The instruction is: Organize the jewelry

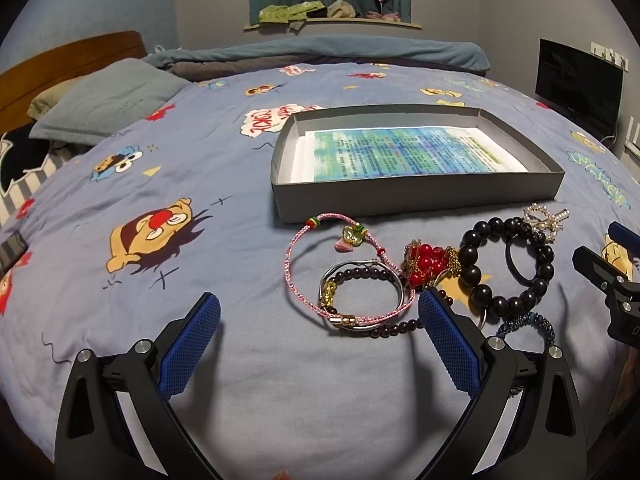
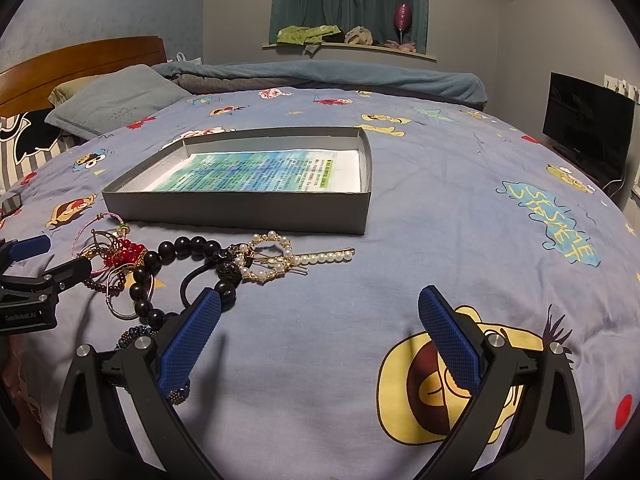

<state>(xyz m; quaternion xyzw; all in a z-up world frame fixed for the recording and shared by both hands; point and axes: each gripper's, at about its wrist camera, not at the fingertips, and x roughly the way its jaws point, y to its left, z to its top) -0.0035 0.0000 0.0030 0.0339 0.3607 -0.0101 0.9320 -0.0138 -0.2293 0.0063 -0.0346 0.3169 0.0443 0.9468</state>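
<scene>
A pile of jewelry lies on the bed in front of a grey shallow box (image 1: pixel 416 194) lined with printed paper. In the left wrist view I see a pink cord bracelet (image 1: pixel 294 276), a silver bangle (image 1: pixel 362 300), a red bead cluster (image 1: pixel 428 264), a black bead bracelet (image 1: pixel 472 276) and a pearl clip (image 1: pixel 544 220). My left gripper (image 1: pixel 320 312) is open and empty, just short of the bangle. My right gripper (image 2: pixel 320 312) is open and empty, to the right of the black beads (image 2: pixel 176 250) and below the pearl hair clips (image 2: pixel 280 260). The box (image 2: pixel 240 210) lies beyond.
The bed has a blue cartoon-print cover (image 1: pixel 200 168). Pillows (image 1: pixel 104 100) and a wooden headboard (image 1: pixel 72 56) are at the far left. A folded blanket (image 1: pixel 320 54) lies along the far edge. A dark screen (image 2: pixel 588 128) stands at the right.
</scene>
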